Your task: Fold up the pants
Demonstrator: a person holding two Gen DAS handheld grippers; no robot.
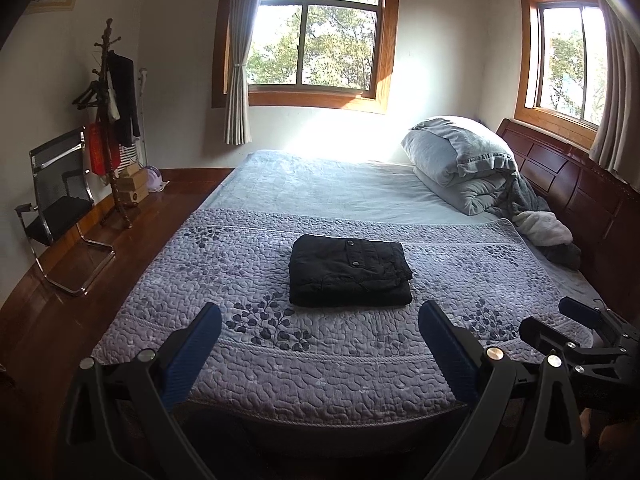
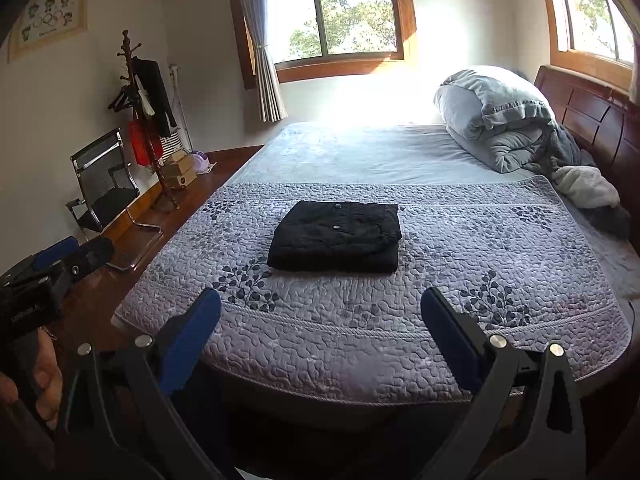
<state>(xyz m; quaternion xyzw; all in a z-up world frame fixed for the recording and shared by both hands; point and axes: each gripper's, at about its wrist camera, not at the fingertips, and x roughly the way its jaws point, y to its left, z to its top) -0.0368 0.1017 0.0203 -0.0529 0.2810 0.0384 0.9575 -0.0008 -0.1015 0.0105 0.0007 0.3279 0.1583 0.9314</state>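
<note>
Both tools, left tool [image 1: 320,320] and right tool [image 2: 320,312], hovering wide, empty, off bed foot; black folded pants [image 1: 350,272] lying compact on grey quilted bedspread [image 1: 360,360], folding seemingly done.

Sunlit windows [image 1: 320,36], wood floor [image 1: 80,280], quilted bed [image 1: 320,360]

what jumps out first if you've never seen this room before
The eye lands first on the black pants, folded into a neat stack in the middle of the purple quilt on the bed. Next come the bright window on the far wall and the heap of grey bedding against the wooden headboard on the right. Both the left gripper and the right gripper are wide open, short of the pants, holding nothing.
</note>
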